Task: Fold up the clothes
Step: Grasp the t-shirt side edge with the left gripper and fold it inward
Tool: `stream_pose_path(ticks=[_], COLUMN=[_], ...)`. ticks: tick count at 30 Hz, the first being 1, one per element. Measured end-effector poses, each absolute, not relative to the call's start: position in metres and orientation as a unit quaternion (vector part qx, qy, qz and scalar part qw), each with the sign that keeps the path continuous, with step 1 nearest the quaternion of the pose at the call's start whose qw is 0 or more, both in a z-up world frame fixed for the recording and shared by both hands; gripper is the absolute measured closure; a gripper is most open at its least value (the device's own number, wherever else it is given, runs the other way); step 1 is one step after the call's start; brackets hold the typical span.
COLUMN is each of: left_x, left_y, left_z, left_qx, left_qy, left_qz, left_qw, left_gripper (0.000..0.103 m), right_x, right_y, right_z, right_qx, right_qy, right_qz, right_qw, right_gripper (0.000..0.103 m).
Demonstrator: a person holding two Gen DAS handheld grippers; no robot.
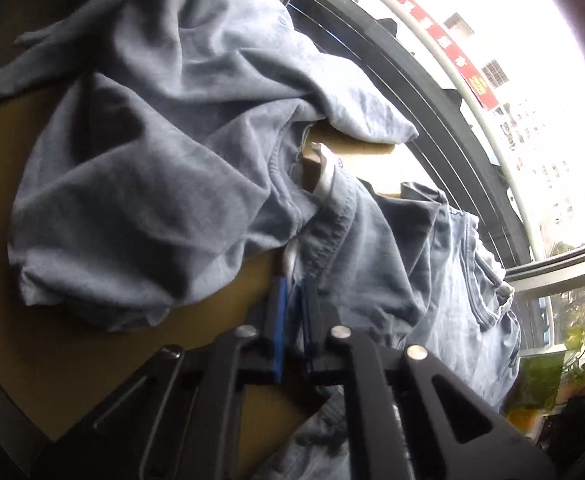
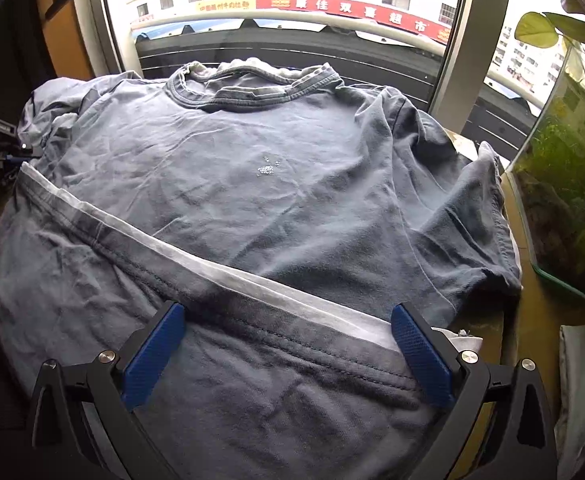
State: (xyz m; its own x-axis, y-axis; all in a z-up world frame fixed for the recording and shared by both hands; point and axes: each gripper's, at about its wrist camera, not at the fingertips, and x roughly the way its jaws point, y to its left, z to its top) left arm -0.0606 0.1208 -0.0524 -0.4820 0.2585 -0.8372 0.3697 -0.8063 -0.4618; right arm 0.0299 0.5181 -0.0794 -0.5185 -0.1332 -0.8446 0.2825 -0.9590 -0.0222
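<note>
A grey-blue T-shirt lies spread over the table, collar toward the window edge, chest up. Its bottom part is folded back, showing a pale inner hem band running slantwise across the near half. One sleeve reaches the table's right edge, beside a glass tank with plants. At the left edge the other sleeve sits bunched and rumpled.

The left gripper is clenched at that bunched side, its blue pads pressed together on a fold of the shirt near the seam. The right gripper hangs over the folded-back hem with its jaws wide apart, cloth below them, nothing pinched.
</note>
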Motion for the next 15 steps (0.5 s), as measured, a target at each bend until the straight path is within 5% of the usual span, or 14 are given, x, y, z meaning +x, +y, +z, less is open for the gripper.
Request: stream_pose_path(ticks=[8,15], left_x=[-0.056,-0.046], left_y=[0.121,0.195], left_z=[-0.037,0.026], left_qx=[0.479,0.416], left_qy=[0.302,0.122], left_qz=[-0.824,-0.900], left_qw=[0.025,-0.041], left_gripper=[0.099,0.099], right_x=[0.013,0.015], right_y=[0.516,0.520], right_z=[-0.076,-0.076], right_qx=[0.477,0.476], right_qy=[0.081,0.083], right_qz=[-0.866,-0.865], right_qw=[0.127,0.132], right_gripper=[0.001,0.001])
